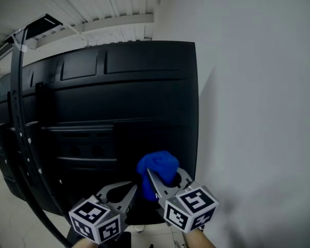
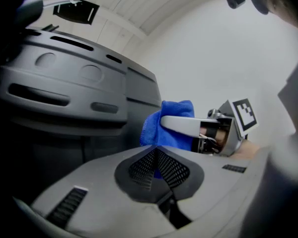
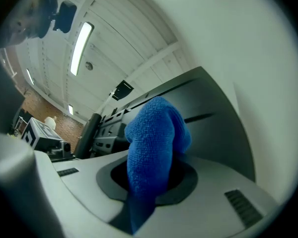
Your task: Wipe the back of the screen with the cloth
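The blue cloth (image 1: 157,165) was bunched into a soft, rounded wad, its nap fine and looped like microfibre. It was clenched between the jaws of the right gripper (image 1: 151,176), with a tail of it trailing back down the slot between them. It sat in front of the back of the screen (image 1: 119,102), low down and close to that panel's right edge. I could not tell whether the wad was actually pressed against the plastic.

The right gripper reached up and forward from below, tilted a little to the left, its marker cube (image 1: 191,206) nearest the person and a bare wrist showing behind it. The left gripper (image 1: 130,191) was just beside it, lower and to the left, angled up toward the same corner. Its grey jaws were closed tip to tip with nothing between them, short of the cloth.

The screen's back was a large shell of matt black moulded plastic, ribbed with horizontal steps, recessed rectangular panels along the top and two round hollows lower down. A black cable (image 1: 20,112) curved down the panel's left side. Right of the screen stood a plain white wall (image 1: 258,112), smooth and unmarked, and overhead ran a white slatted ceiling (image 1: 93,9).
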{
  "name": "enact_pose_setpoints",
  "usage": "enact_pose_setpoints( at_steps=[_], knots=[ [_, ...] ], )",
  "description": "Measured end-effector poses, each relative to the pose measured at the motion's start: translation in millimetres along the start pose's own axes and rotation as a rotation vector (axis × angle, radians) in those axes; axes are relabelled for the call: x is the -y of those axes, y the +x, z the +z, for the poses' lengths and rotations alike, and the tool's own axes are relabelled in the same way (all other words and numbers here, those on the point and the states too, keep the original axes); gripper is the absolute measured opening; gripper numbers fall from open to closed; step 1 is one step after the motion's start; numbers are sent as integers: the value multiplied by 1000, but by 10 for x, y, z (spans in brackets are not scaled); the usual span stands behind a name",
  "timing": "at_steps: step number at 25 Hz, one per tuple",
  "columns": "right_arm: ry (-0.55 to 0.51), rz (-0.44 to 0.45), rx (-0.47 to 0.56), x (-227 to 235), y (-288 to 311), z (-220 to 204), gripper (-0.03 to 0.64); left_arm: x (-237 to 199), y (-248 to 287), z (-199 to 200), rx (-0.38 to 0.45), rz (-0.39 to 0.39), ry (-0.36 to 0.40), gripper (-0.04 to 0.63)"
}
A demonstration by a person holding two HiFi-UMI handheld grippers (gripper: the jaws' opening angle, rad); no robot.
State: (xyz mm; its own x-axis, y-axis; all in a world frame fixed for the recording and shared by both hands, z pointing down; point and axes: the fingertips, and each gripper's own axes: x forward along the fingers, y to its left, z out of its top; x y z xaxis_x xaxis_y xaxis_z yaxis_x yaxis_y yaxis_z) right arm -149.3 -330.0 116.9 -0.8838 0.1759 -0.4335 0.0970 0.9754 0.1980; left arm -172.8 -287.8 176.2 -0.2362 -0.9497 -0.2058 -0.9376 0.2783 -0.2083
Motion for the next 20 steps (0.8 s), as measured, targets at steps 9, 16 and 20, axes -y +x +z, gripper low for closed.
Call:
enact_pose_setpoints(
  at_steps=[9, 16, 20],
  knots=[
    [59, 192, -89, -1221, 751, -830, 52, -809, -1011, -469, -50, 248, -36, 8],
    [70, 263, -160, -1697, 1351, -1165, 52, -966, -1429, -667, -106, 303, -80, 8],
    [57, 229, -178, -1643, 1516, -1223, 52, -985, -1398, -701, -110, 289, -84, 8]
  ],
)
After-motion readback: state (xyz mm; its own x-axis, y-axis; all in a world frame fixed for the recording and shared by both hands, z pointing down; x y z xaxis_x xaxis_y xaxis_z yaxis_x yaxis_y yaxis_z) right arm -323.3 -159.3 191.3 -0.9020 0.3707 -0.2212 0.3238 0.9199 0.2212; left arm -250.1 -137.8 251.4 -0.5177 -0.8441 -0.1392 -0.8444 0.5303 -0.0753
